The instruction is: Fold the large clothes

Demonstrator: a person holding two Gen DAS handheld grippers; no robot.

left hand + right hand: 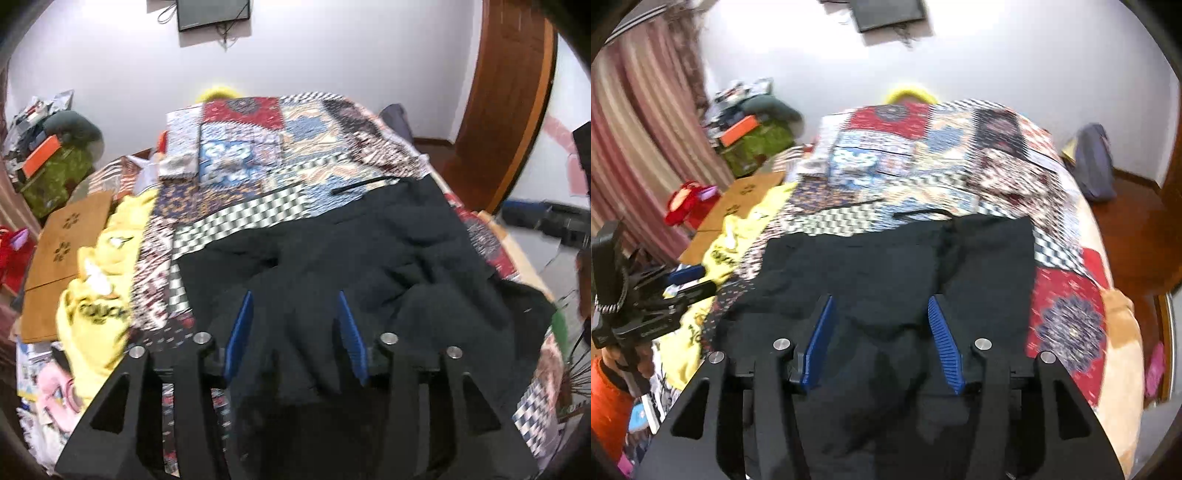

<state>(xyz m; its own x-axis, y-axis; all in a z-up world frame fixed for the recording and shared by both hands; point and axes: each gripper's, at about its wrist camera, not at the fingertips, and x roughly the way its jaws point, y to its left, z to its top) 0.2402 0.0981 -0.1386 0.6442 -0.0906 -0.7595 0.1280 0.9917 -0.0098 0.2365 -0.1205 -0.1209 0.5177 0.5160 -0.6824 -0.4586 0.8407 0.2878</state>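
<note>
A large black garment [369, 251] lies spread and rumpled on the patchwork quilt [280, 140] of a bed. My left gripper [295, 295] hovers over its near edge with blue pads wide apart and nothing between them. In the right wrist view the same black garment [894, 266] lies flat ahead, and my right gripper [881, 299] is open above its near edge. The left gripper [690, 282] also shows at the far left of the right wrist view, held in a hand over yellow cloth.
A yellow garment [103, 288] lies bunched at the bed's left edge, next to a brown wooden board [66, 251]. A cluttered green-covered stand [55, 177] is at the left wall. A wooden door [509, 92] is at the right. Striped curtains [639, 140] hang at the left.
</note>
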